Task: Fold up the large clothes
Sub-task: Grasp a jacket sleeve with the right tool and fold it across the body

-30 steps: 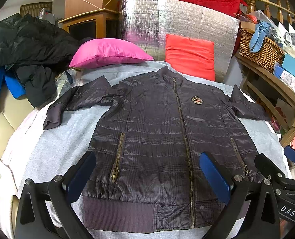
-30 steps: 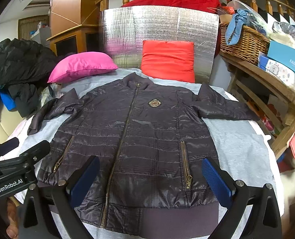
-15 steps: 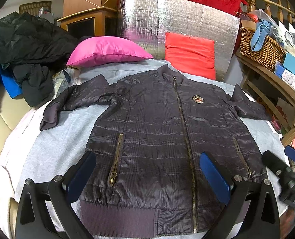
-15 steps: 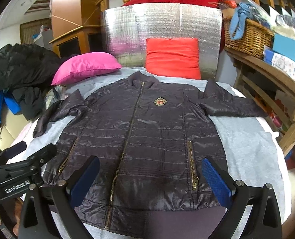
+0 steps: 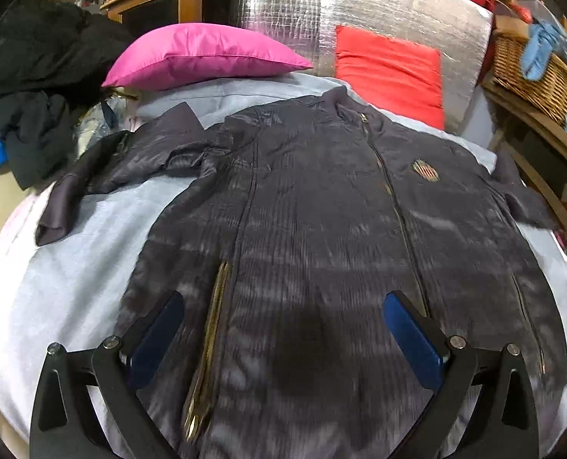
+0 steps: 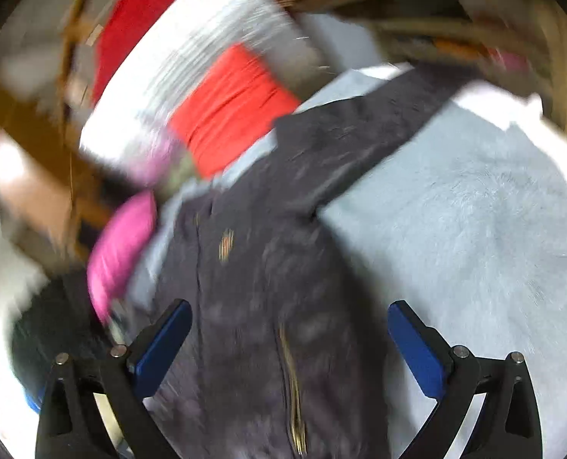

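Beyond right tongs: jacket's sleeve.

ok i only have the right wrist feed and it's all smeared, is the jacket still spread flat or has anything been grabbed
Observer: Nothing is grabbed. In the left wrist view the dark jacket lies spread front-up on the grey cover, and the left gripper is open above its lower front.
Operator: is the zip done up
Observer: It looks closed up to the collar, though that view is a little blurred.
Operator: and the sleeve on the far side from me
Observer: That sleeve is bent and rumpled, its cuff lying on the cover below the pink pillow.
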Motion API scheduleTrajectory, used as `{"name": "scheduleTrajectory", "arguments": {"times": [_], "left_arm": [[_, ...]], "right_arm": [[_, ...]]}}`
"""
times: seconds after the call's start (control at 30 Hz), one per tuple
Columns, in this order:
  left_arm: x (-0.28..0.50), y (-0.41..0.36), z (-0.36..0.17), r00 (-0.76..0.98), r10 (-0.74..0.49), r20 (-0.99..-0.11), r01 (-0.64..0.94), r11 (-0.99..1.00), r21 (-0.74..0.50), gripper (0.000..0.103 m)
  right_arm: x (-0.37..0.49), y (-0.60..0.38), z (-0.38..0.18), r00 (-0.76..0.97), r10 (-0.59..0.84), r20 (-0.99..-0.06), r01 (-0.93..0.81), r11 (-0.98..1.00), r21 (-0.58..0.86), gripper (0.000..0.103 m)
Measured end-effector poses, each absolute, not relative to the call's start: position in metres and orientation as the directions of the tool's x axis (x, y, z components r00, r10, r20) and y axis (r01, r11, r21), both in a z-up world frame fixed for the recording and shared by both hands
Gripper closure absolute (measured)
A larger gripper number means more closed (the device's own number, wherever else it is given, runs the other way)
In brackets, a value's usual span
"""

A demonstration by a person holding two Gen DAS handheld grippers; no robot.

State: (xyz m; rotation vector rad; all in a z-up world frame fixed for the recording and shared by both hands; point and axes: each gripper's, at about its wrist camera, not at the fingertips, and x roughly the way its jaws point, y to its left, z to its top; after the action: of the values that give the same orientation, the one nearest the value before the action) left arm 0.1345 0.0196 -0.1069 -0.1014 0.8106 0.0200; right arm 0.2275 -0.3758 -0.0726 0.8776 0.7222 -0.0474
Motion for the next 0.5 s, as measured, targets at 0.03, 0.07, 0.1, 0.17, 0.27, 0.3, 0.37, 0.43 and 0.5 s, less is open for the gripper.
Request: {"name": "scheduleTrajectory", "arguments": {"times": [0.03, 0.07, 0.1, 0.17, 0.27, 0.3, 0.37, 0.43, 0.5], "left_arm": [[0.144, 0.019, -0.109, 0.691, -0.023, -0.722, -0.06, 0.994, -0.089, 0.0], [0.151, 0.018, -0.112, 0.695, -0.024, -0.719, -0.061, 0.994, -0.092, 0.0], [0.159, 0.016, -0.115, 0.7, -0.024, -0.714, -0.061, 0.994, -0.093, 0.0], [0.174, 0.013, -0.12, 0.705, -0.026, -0.709, -0.057, 0.994, -0.093, 0.0], [0.192, 0.01, -0.129, 0.704, -0.033, -0.71, -0.059, 0.993, -0.104, 0.0], [0.195, 0.011, -0.132, 0.701, -0.039, -0.712, -0.061, 0.992, -0.113, 0.0], [0.199, 0.012, -0.144, 0.685, -0.046, -0.727, -0.07, 0.989, -0.129, 0.0], [0.202, 0.016, -0.156, 0.653, -0.067, -0.755, -0.078, 0.985, -0.155, 0.0], [0.202, 0.019, -0.155, 0.653, -0.081, -0.753, -0.083, 0.981, -0.177, 0.0]], "right_arm": [[0.235, -0.396, -0.081, 0.779, 0.256, -0.572, 0.337, 0.599, 0.726, 0.0], [0.243, -0.418, -0.091, 0.795, 0.256, -0.55, 0.359, 0.532, 0.767, 0.0], [0.252, -0.442, -0.102, 0.815, 0.242, -0.527, 0.382, 0.46, 0.802, 0.0], [0.266, -0.472, -0.118, 0.837, 0.218, -0.502, 0.405, 0.369, 0.837, 0.0], [0.292, -0.512, -0.135, 0.865, 0.193, -0.462, 0.408, 0.265, 0.874, 0.0], [0.301, -0.524, -0.137, 0.871, 0.18, -0.457, 0.407, 0.257, 0.876, 0.0], [0.321, -0.54, -0.14, 0.868, 0.156, -0.472, 0.423, 0.267, 0.866, 0.001], [0.334, -0.553, -0.146, 0.867, 0.141, -0.479, 0.438, 0.248, 0.864, 0.004], [0.349, -0.562, -0.15, 0.87, 0.128, -0.475, 0.436, 0.249, 0.865, 0.01]]}}
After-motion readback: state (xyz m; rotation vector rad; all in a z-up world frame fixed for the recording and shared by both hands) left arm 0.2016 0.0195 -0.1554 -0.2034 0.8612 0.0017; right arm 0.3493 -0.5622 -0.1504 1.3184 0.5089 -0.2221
